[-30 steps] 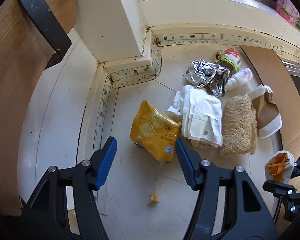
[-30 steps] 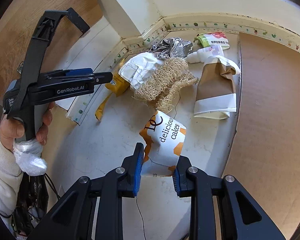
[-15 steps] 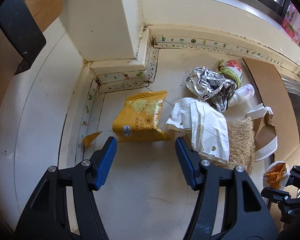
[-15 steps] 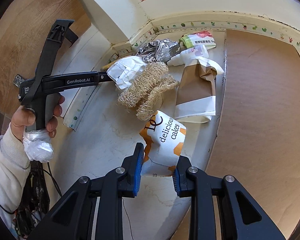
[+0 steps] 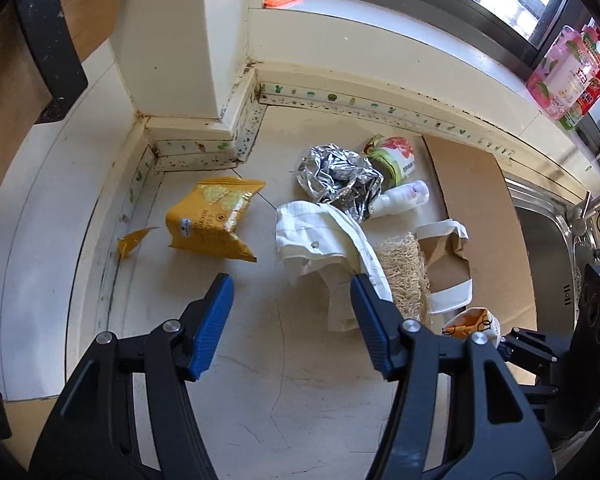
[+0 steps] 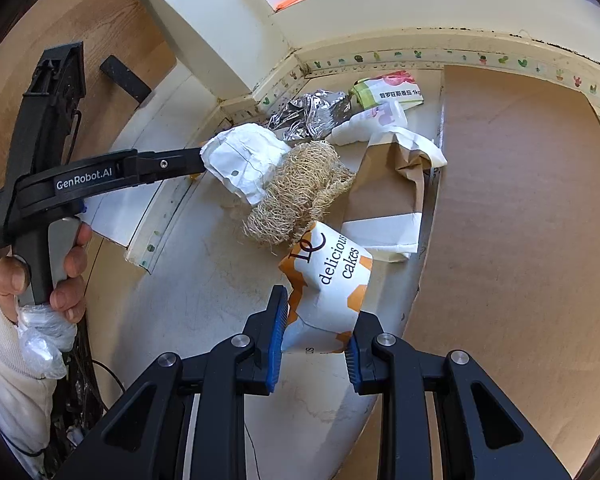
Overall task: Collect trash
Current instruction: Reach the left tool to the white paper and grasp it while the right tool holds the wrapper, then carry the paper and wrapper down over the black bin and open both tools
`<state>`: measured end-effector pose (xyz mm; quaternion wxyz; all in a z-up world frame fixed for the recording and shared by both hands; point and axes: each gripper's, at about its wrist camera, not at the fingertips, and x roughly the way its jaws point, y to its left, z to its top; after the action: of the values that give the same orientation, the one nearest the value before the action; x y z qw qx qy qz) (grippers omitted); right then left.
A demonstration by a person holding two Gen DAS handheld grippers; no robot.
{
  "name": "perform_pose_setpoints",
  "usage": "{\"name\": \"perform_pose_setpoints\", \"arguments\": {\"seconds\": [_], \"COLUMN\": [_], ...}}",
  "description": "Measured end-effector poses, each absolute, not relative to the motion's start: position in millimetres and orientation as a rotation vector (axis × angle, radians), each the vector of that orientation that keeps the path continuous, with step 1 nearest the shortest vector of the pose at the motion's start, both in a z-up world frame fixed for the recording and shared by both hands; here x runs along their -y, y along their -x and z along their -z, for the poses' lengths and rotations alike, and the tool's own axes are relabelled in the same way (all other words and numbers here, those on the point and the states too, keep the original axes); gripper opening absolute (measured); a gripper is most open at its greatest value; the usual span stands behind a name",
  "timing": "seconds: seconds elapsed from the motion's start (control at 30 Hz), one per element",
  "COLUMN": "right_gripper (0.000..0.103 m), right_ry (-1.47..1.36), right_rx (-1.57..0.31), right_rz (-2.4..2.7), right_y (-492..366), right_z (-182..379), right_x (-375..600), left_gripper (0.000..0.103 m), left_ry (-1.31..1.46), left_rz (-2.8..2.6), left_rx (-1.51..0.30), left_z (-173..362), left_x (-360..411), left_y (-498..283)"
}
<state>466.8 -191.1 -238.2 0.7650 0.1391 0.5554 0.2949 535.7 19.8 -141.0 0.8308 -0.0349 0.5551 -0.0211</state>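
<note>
My left gripper hangs open over the pale counter with nothing between its blue pads. Beyond it lie a yellow cracker bag, a torn yellow scrap and crumpled white paper. In the right wrist view the left gripper is held by a hand, its tip at the white paper. My right gripper is shut on a white and orange "delicious cakes" wrapper, lifted above the counter. The wrapper also shows at the left wrist view's lower right.
Crumpled foil, a green and red packet, a small white bottle, a loofah and a brown paper bag crowd the counter's back. Cardboard covers the right side, beside a steel sink. A wall pillar juts in.
The yellow bag has flipped and now lies nearer the wall corner, farther from my left fingers. The left gripper has swung toward the white paper. The right gripper still grips the wrapper.
</note>
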Motion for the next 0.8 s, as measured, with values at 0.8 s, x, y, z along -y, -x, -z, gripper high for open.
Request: {"name": "perform_pose_setpoints", "arguments": {"seconds": [0.8], "right_gripper": [0.025], "right_ry": [-0.313], "right_rx": [-1.183], "right_rz": [-0.629], "right_y": [-490.6], "right_z": [236.5], "right_x": [176.2], "left_gripper": [0.058], "left_ry": [0.201], "left_rz": [-0.003], "left_rx": [-1.276], "left_z": [198.1], "left_x": [-18.7], "left_y": [-553.3]}}
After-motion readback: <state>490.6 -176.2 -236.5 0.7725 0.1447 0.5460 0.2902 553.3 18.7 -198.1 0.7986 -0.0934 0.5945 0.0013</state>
